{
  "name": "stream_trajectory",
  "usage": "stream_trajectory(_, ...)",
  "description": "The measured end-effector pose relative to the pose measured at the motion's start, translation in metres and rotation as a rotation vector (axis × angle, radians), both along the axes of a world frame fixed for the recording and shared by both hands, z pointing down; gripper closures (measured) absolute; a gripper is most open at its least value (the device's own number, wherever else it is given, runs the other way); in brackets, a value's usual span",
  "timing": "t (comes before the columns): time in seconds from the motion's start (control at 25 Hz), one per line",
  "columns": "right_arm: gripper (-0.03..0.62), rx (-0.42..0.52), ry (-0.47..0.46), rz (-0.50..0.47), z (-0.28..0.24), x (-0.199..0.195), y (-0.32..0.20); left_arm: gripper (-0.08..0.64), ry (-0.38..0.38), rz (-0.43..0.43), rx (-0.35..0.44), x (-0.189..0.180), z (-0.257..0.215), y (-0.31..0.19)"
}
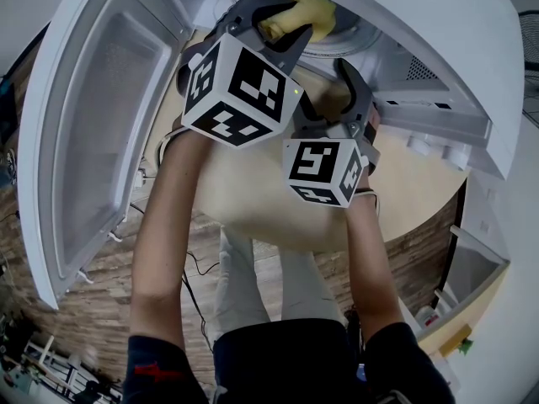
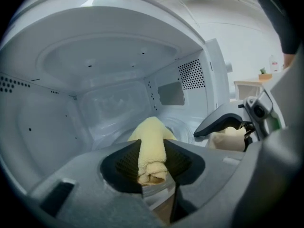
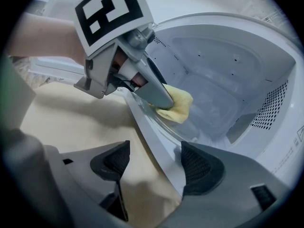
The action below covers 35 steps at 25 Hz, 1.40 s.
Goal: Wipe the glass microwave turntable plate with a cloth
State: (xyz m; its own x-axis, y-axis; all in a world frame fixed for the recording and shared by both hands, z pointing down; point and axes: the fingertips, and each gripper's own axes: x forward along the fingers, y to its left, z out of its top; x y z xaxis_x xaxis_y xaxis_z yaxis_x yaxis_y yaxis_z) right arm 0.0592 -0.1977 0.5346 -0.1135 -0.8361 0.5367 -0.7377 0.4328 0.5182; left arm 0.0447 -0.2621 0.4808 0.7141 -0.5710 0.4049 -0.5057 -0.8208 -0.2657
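Far left: the microwave door (image 1: 97, 133) stands swung open. Only the head view shows it whole, together with the person's bare forearms (image 1: 164, 225) and the pale round tabletop (image 1: 253, 204) on which the microwave (image 1: 455, 99) sits.

Next, the left gripper (image 2: 152, 161): its jaws are clamped on a rolled yellow cloth (image 2: 151, 146). Its own view shows the roll end-on, pinched between the two ribbed pads. The cloth's free end reaches into the cavity and rests on the glass turntable plate (image 3: 192, 129) (clear, easy to lose against the white interior; its rim reads best in the right gripper view). The plate lies flat on the cavity floor, in place inside the oven.

Just to the right, the right gripper (image 3: 156, 161): jaws apart, gripping nothing, held at the oven mouth. Its own view shows the white front sill (image 3: 142, 122) running diagonally between the pads, with tabletop below it. The head view hides that detail behind the marker cubes (image 1: 236, 91).

Past the oven's right side, the left gripper view alone catches a small green plant (image 2: 262, 72), blurred.

Writing: the cubes carry black-and-white square patterns. A warning triangle (image 3: 298, 137) with small print sits at the right edge of the right gripper view, too small to read.
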Motion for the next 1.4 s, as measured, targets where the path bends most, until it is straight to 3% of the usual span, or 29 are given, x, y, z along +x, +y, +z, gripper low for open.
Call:
stream_trajectory(0.6,0.295,0.0,-0.001,0.0,0.0,0.0,0.0,0.426,-0.003,-0.193,0.007,-0.037,0.0,-0.027)
stream_trajectory(0.8,0.295,0.0,-0.001,0.0,0.0,0.0,0.0,0.426,-0.042,-0.243,0.04,-0.045,-0.001,-0.035)
stream_trajectory(1.08,0.295,-0.001,-0.001,-0.001,0.0,0.0,0.0,0.426,-0.078,-0.296,0.072,-0.049,-0.001,-0.04)
stream_trajectory(1.4,0.295,-0.001,0.0,0.001,0.0,0.0,0.0,0.428,-0.05,-0.281,0.05,-0.047,0.0,-0.039)
